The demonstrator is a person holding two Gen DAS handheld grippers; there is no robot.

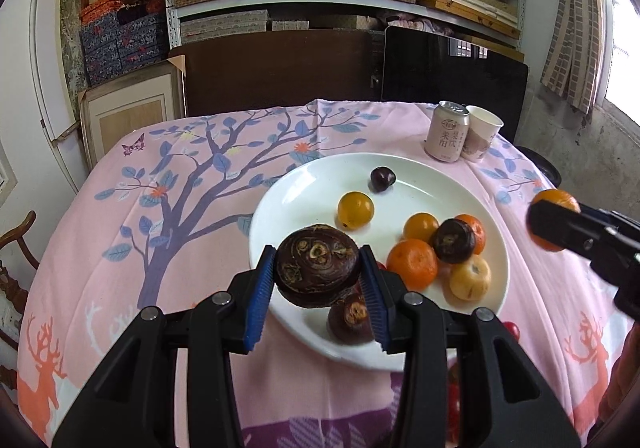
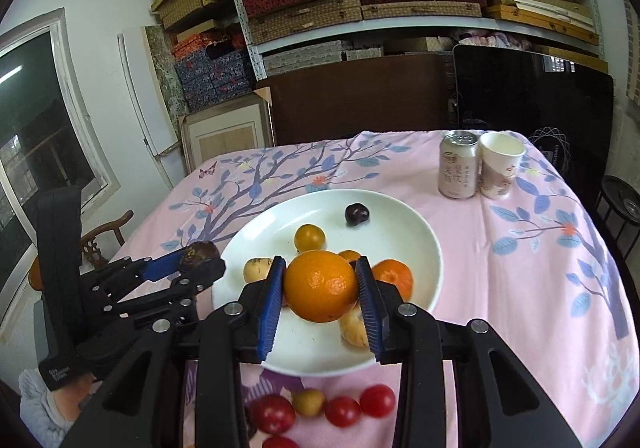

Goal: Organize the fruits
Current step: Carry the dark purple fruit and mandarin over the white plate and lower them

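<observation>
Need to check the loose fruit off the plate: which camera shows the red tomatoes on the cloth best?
The right wrist view: the red tomatoes lie in plain sight on the cloth, just in front of the plate. The left wrist view shows only red slivers beside its own gripper's finger.

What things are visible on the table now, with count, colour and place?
water chestnut: one, dark brown, held in left gripper
orange: one, orange, held in right gripper
plate: one, white, table centre, holding mixed fruit
cherry tomatoes: several, red, on cloth before the plate
can: one, pale pink, far right
paper cup: one, white, beside can
tablecloth: one, pink
left gripper: shut on chestnut
right gripper: shut on orange
</observation>
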